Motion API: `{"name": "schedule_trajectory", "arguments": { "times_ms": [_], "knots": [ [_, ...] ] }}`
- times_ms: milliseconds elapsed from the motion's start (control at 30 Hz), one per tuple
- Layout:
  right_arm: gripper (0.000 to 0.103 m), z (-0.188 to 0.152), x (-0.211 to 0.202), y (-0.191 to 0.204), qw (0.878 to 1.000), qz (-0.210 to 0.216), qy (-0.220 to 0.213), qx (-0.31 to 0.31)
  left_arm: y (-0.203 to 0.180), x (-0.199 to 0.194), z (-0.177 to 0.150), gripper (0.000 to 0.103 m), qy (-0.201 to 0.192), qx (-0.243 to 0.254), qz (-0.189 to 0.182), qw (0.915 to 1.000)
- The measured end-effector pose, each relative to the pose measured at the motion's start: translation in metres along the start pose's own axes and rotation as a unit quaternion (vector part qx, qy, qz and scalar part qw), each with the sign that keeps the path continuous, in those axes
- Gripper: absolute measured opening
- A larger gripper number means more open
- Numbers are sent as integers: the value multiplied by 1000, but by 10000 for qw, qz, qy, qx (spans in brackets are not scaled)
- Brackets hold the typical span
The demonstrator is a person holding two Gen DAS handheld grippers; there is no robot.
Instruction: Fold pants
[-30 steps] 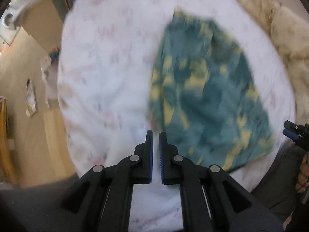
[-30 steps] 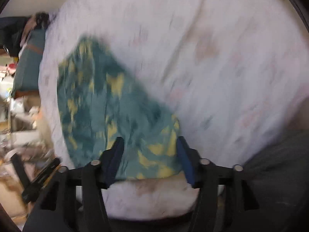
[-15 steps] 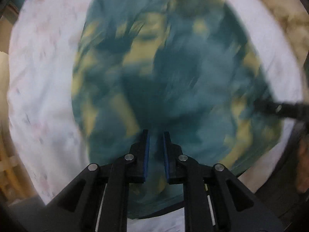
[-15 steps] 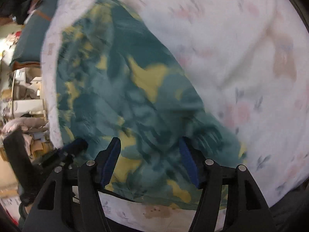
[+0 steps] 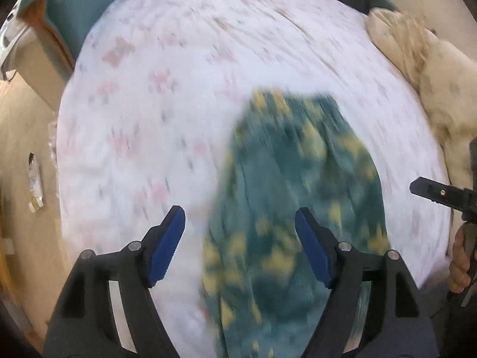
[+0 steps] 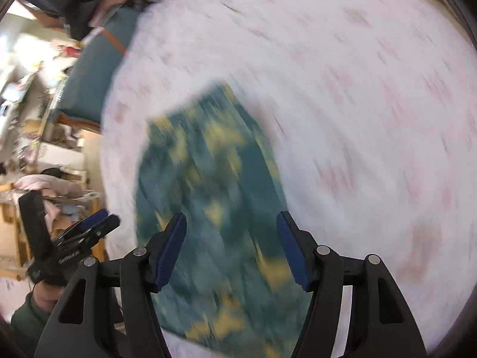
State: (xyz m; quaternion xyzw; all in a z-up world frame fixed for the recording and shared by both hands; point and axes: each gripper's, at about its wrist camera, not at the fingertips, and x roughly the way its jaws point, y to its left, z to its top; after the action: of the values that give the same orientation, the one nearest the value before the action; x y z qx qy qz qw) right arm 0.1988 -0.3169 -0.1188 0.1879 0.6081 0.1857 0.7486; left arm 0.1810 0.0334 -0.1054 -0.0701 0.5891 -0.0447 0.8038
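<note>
The teal and yellow patterned pants (image 5: 295,197) lie folded in a long narrow shape on the white floral bed sheet (image 5: 167,95). My left gripper (image 5: 240,223) is open and empty, raised above the near end of the pants. The pants also show in the right wrist view (image 6: 214,185). My right gripper (image 6: 231,229) is open and empty above their near end. The right gripper shows at the right edge of the left wrist view (image 5: 438,194). The left gripper shows at the left of the right wrist view (image 6: 86,229). Both views are blurred.
A cream fluffy blanket (image 5: 429,59) lies along the bed's right side. A teal bed frame (image 5: 68,15) and wooden floor (image 5: 21,155) are to the left. Cluttered shelves and clothes (image 6: 38,95) stand beyond the bed's left edge in the right wrist view.
My left gripper has opened from shut and pulled back from the pants. My right gripper stayed open and drew back too. The pants now lie narrower and longer on the sheet.
</note>
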Motion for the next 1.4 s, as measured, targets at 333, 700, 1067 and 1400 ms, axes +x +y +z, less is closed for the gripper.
{"name": "schedule_trajectory", "arguments": {
  "times_ms": [333, 700, 1067, 1400],
  "knots": [
    [55, 113, 94, 27, 9871, -722, 691, -1254, -24, 91, 77, 63, 420, 1156, -259, 9921],
    [29, 138, 153, 19, 9821, -389, 1128, -1460, -27, 132, 95, 17, 692, 1700, -1135, 9764],
    [18, 172, 85, 76, 9719, -333, -149, -2327, -40, 28, 121, 12, -1046, 2435, -850, 9605],
    [17, 81, 3, 91, 9476, -158, -265, -3180, -83, -42, 33, 12, -1279, 3815, -854, 9115]
  ]
}}
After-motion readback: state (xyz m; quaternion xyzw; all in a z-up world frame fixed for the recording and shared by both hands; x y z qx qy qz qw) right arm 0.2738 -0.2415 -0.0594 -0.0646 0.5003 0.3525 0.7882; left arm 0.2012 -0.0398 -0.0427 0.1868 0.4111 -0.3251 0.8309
